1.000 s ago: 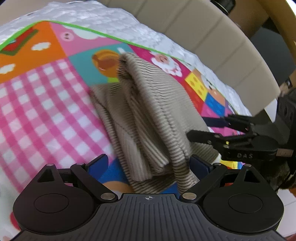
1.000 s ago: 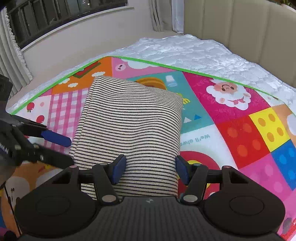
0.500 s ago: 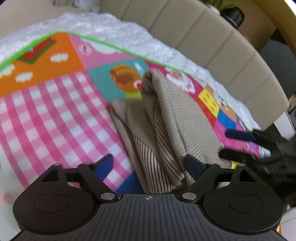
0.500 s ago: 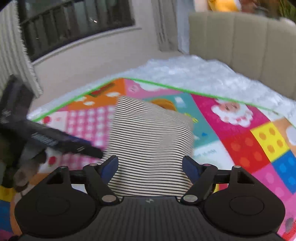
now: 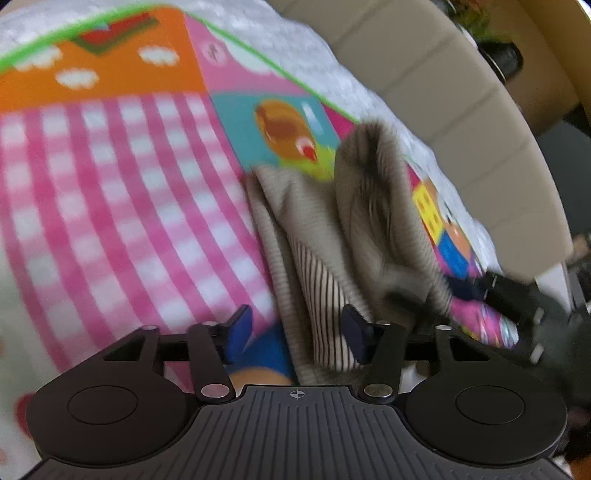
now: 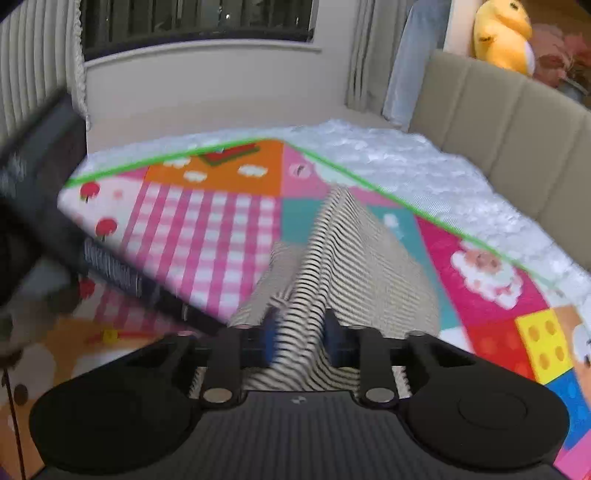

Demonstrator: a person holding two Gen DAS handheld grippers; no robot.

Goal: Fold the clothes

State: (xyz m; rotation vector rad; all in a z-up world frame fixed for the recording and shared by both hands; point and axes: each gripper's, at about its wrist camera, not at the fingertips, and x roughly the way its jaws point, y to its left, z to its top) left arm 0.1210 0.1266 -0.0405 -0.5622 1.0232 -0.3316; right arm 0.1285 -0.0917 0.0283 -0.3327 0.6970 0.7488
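Both claws have closed around striped garment (image 6: 354, 266).

Between your right tool's blue-padded black fingers (image 6: 271, 338) sits a beige knit garment with thin dark stripes (image 6: 354, 266). Beyond it spreads a bright patchwork play mat (image 6: 207, 229): pink-and-white gingham to the left, orange panel with white clouds ahead, green edging. Farther right, a yellow plush toy (image 6: 504, 33).

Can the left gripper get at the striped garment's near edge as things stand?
Probably yes: the left gripper is open with the striped garment lying between its fingers, nothing in front. The right gripper already pinches another part, lifting it off the play mat.
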